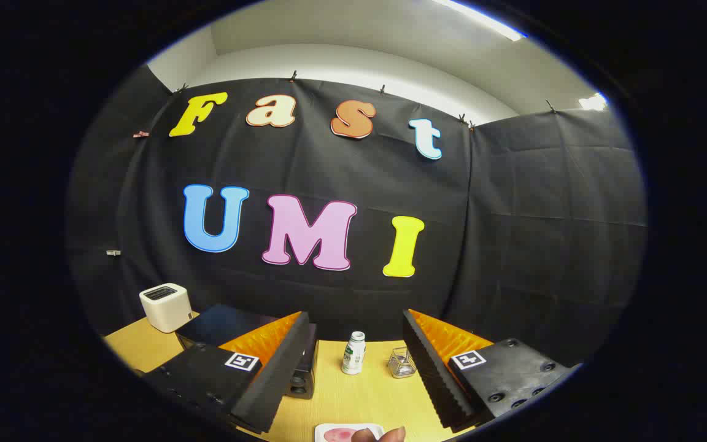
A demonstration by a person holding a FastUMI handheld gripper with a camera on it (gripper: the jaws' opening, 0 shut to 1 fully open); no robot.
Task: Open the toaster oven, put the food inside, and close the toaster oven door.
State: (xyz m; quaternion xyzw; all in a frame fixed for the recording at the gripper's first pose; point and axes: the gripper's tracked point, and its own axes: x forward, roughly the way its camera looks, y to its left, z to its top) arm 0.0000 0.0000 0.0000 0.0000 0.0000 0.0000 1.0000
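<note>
1. Nearest to us, low between the two fingers, we see a white plate (pixel 348 431) with pink food (pixel 337 435) on it, and a person's fingertip (pixel 378 435) at the plate's near rim.
2. We see the gripper (pixel 353 362) spread wide, its fingers (pixel 436 368) well apart, pinching nothing and touching nothing.
3. Beyond the plate, in the gap between the fingers, a small white bottle (pixel 353 353) stands upright on the wooden table (pixel 359 393).
4. Just beside the bottle, towards the right finger, we note a small wire basket (pixel 401 362).
5. Behind the left finger sits the dark toaster oven (pixel 231 325), partly hidden by that finger; we cannot tell from here whether its door is open or closed.
6. Farther back on the left, near the table's corner, a white toaster (pixel 165 307) stands apart from the oven.
7. Black cloth (pixel 544 245) walls the booth behind the table, and above it we see a pale wall and a ceiling light strip (pixel 482 18).
</note>
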